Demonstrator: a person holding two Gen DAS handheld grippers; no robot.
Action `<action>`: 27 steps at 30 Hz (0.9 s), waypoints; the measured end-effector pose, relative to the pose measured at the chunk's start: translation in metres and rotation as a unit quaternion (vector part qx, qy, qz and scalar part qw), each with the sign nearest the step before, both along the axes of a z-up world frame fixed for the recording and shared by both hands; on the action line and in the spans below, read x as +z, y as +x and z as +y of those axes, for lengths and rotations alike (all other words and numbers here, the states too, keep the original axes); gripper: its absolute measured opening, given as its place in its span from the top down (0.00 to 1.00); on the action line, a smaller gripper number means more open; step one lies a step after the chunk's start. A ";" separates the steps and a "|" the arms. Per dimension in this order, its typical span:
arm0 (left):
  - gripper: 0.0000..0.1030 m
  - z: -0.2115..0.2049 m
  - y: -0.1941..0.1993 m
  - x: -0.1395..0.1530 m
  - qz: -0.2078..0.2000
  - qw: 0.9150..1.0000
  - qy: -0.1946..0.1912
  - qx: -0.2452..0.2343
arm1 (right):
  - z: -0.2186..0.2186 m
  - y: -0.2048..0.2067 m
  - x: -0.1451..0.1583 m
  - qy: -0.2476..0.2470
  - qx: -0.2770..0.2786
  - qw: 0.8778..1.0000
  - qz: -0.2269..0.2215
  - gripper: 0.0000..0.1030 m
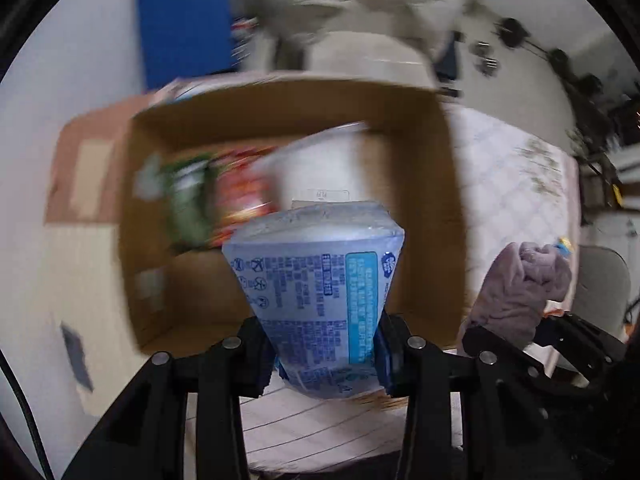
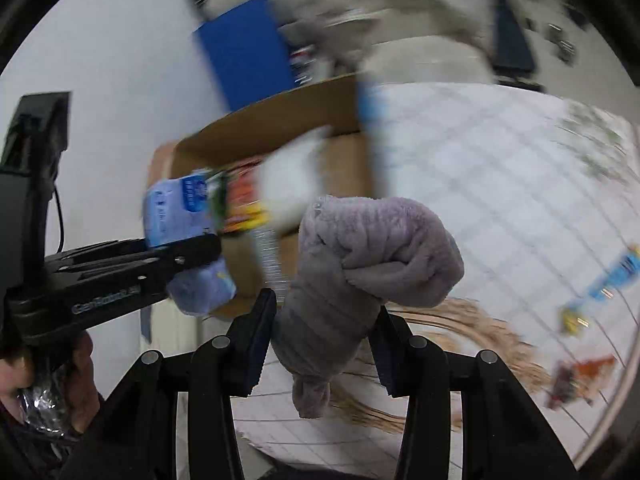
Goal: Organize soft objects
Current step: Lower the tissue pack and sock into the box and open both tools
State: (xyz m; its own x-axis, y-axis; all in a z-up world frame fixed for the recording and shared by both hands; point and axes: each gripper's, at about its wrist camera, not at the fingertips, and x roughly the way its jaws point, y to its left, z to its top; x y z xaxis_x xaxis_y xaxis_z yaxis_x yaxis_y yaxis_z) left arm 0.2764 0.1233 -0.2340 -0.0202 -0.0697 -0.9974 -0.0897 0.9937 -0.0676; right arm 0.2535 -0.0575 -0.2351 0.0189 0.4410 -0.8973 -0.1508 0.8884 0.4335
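Observation:
My left gripper (image 1: 326, 354) is shut on a light blue tissue pack (image 1: 320, 300) with blue print, held above the near edge of an open cardboard box (image 1: 448, 200). The box holds a green packet (image 1: 188, 200), a red-orange packet (image 1: 240, 196) and a white pack (image 1: 320, 172). My right gripper (image 2: 324, 344) is shut on a rolled lilac towel (image 2: 360, 256), held right of the box (image 2: 280, 116). The towel also shows in the left wrist view (image 1: 520, 292). The left gripper with the tissue pack (image 2: 176, 208) shows at the left of the right wrist view.
A white quilted bed cover (image 2: 500, 200) lies under everything. A woven straw ring (image 2: 500, 344) and small colourful packets (image 2: 580, 372) lie on it at the right. A blue board (image 1: 184, 20) stands behind the box against the pale wall. The background is motion-blurred.

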 end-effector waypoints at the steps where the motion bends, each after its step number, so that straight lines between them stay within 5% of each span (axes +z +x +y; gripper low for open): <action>1: 0.64 0.017 -0.003 -0.006 0.011 1.000 0.001 0.012 | 0.025 0.000 -0.004 0.001 0.017 1.000 0.000 0.54; 7: 0.64 0.082 -0.003 -0.056 0.078 0.996 0.001 0.048 | 0.135 -0.003 -0.042 -0.023 0.096 0.995 0.022 0.54; 15: 0.58 0.098 0.003 -0.086 0.106 0.993 -0.010 0.050 | 0.174 0.004 -0.073 -0.049 0.121 0.991 0.033 0.53; 17: 0.56 0.097 0.002 -0.087 0.112 0.993 -0.010 0.045 | 0.179 0.006 -0.078 -0.054 0.128 0.990 0.034 0.47; 20: 0.49 0.093 0.001 -0.086 0.110 0.993 -0.014 0.032 | 0.182 0.011 -0.087 -0.066 0.132 0.988 0.046 0.15; 27: 0.49 0.102 0.000 -0.078 0.099 0.994 -0.016 0.046 | 0.166 0.015 -0.087 -0.092 0.114 0.988 0.048 0.15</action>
